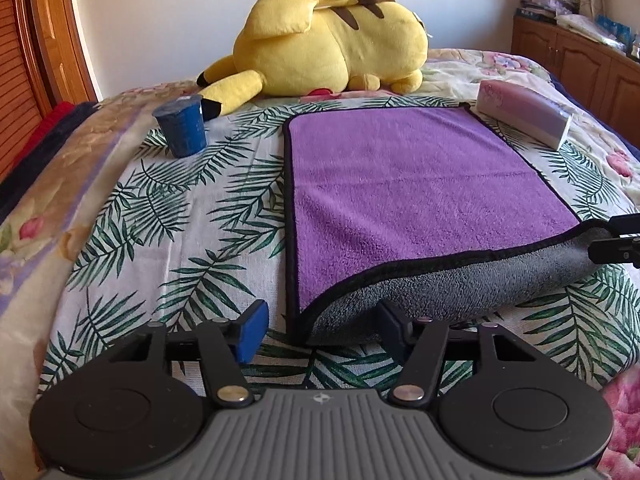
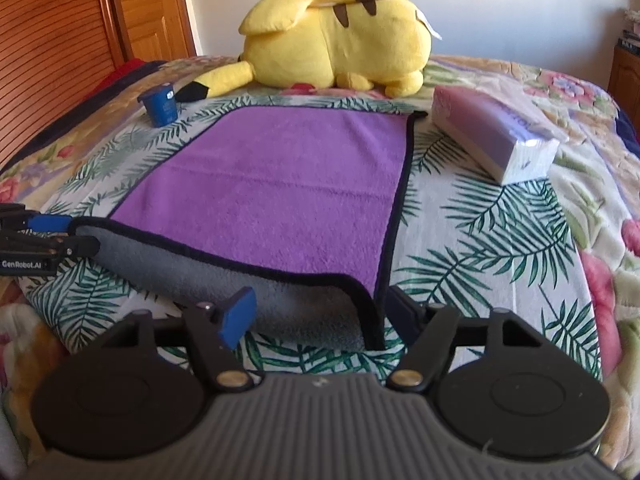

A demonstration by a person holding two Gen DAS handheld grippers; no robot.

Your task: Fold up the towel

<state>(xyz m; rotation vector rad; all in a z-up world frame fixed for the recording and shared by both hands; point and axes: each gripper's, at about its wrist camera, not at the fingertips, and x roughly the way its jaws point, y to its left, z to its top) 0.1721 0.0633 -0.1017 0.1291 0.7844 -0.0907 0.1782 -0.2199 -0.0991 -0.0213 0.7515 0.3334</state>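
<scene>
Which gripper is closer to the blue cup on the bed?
Left. The left gripper sits at the towel's near-left corner, the side where the blue cup stands. The right gripper is at the near-right corner, across the towel.

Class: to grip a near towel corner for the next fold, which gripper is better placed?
Left, marginally: the towel has its near corner lying centrally inside the open left gripper; at the open right gripper the corner hugs one side.

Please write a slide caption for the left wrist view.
Open left claw at the near corner of a purple towel, grey underside upturned, on a leaf-print bedspread.
</scene>
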